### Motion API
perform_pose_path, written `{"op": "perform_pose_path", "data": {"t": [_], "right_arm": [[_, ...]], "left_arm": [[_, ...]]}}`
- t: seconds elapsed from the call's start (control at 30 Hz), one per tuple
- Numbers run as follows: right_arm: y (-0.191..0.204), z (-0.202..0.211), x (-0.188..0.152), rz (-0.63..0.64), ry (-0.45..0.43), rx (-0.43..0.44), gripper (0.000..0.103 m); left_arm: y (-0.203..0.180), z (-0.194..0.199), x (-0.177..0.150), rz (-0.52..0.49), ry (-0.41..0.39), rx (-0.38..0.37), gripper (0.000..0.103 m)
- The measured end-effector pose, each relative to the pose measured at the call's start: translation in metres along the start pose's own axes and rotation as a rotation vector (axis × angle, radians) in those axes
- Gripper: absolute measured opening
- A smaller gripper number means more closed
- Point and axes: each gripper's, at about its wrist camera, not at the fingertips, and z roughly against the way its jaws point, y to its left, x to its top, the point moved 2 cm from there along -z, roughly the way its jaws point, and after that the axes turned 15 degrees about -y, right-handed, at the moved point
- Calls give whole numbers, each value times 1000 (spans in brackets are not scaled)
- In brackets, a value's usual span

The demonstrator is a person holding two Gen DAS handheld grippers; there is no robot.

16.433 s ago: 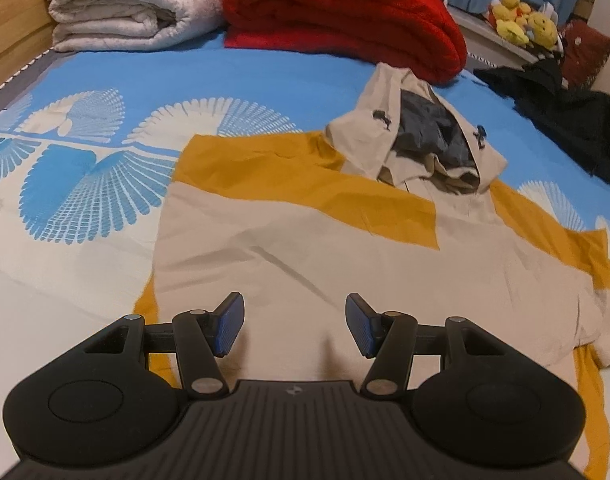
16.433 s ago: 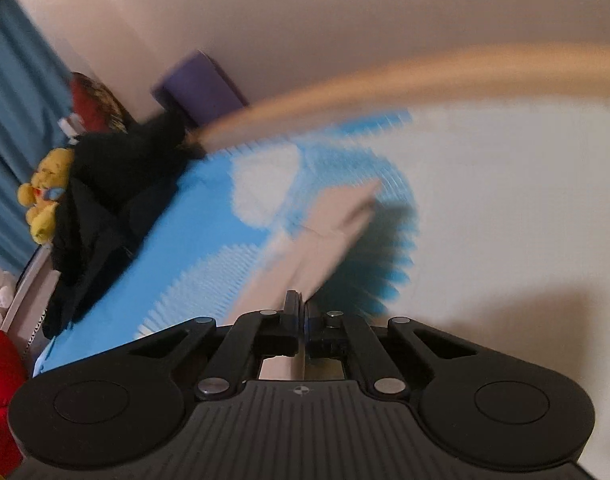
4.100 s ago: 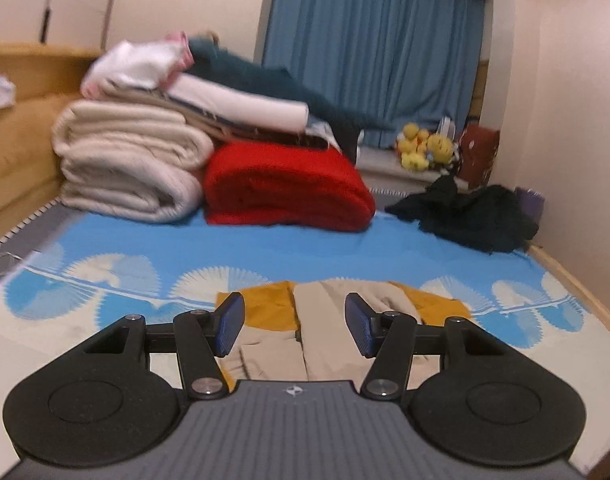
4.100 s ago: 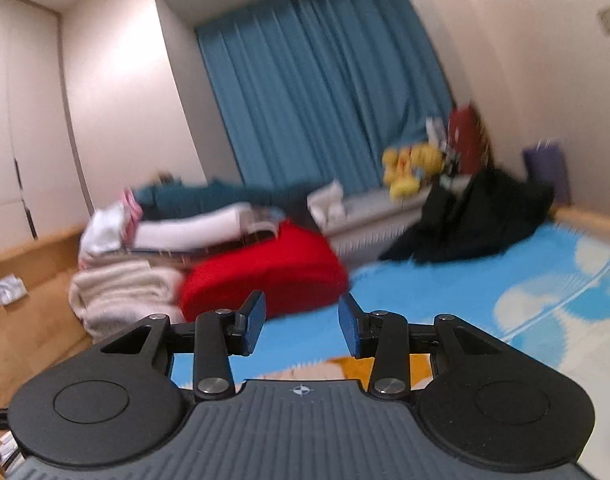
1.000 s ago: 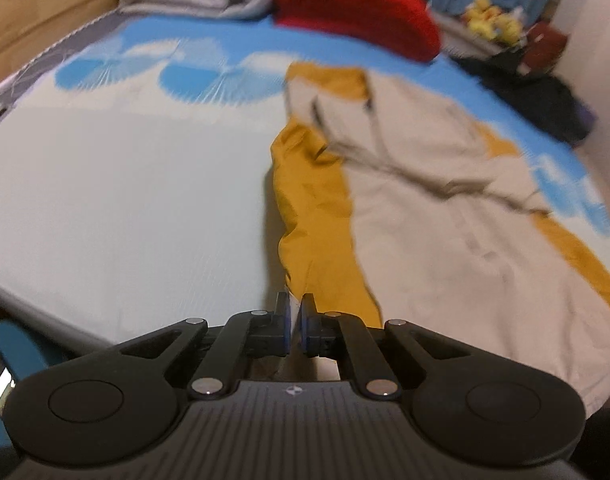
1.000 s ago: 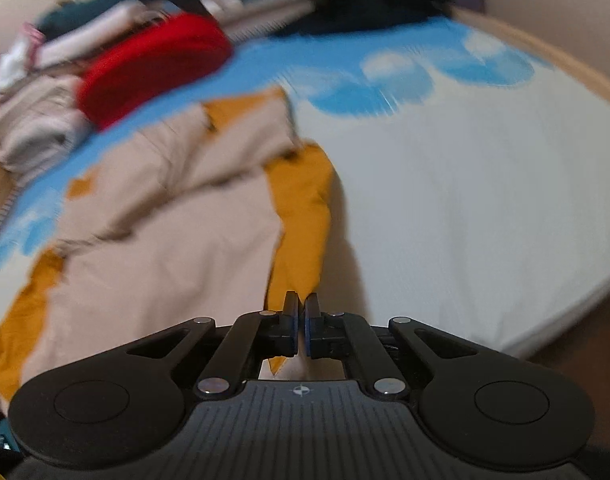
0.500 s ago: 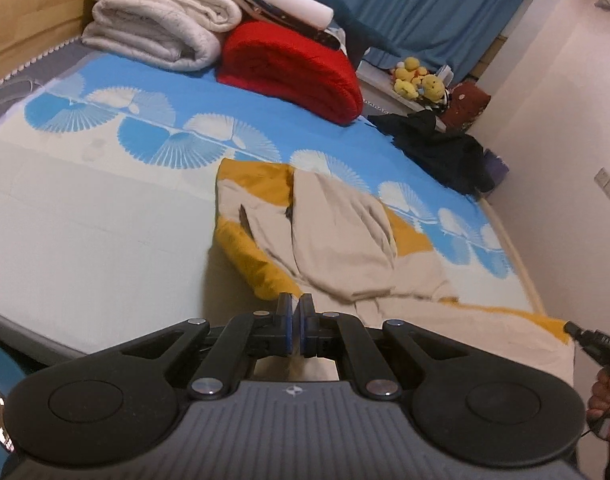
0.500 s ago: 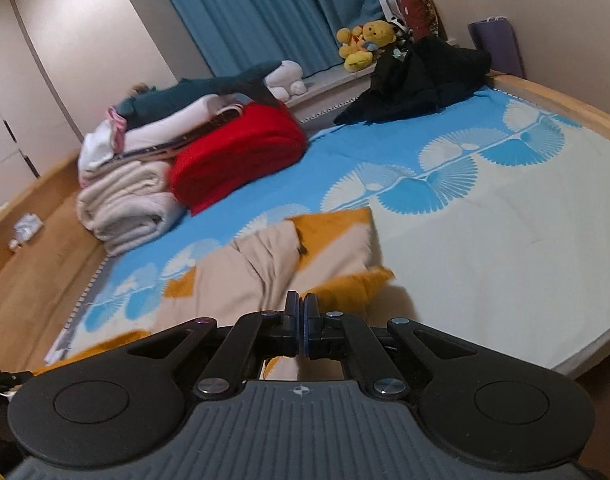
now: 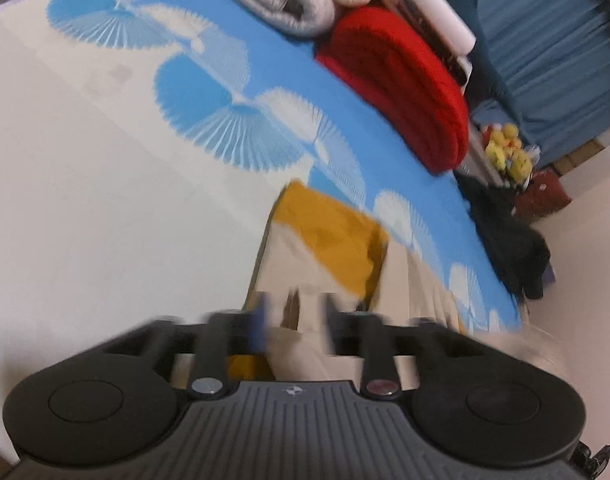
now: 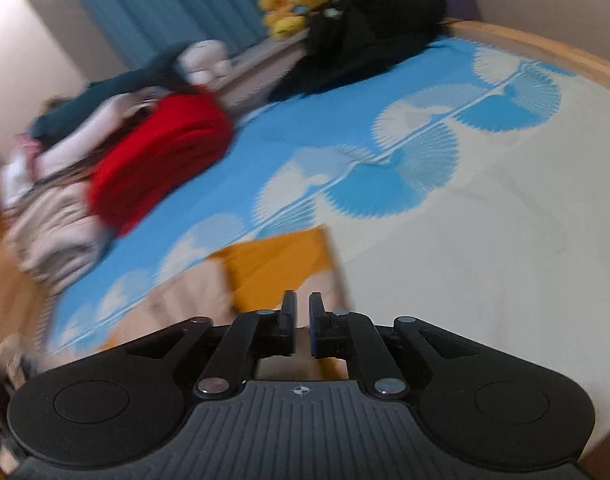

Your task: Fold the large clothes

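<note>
Left gripper (image 9: 295, 320): I see its jaws opening, blurred, spread apart with nothing clamped; the beige and mustard garment (image 9: 325, 248) lies on the bed just beyond and beneath the fingers. Right gripper (image 10: 301, 320): jaws also opening, a narrow gap between the pads, no cloth pinched in it that I can see. I note the left wrist view alone shows the garment's length: its long axis runs from the gripper away toward the far blue band of the sheet (image 9: 85, 200), the mustard panel at the far end, pale beige nearer. The right wrist view gives only the garment's (image 10: 273, 268) near corner, a mustard patch beside beige cloth, but it shows the wooden bed edge (image 10: 545, 52) and more of the black clothing heap (image 10: 365, 40). Both views carry the red folded blanket (image 9: 405, 88) and yellow plush toys (image 9: 505, 148). Garment looks folded narrow, layered, lightly creased, lying flat on the sheet.
</note>
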Motion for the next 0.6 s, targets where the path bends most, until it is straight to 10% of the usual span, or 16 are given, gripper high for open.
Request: {"op": "perform_pose_path", "data": {"t": [0.17, 0.6], "right_arm": [[-18, -24, -6, -59, -63, -34, 24], [-15, -72, -71, 124, 133, -35, 44]], "left_arm": [[15, -6, -11, -3, -14, 47, 56], [4, -47, -44, -231, 39, 140, 60]]}}
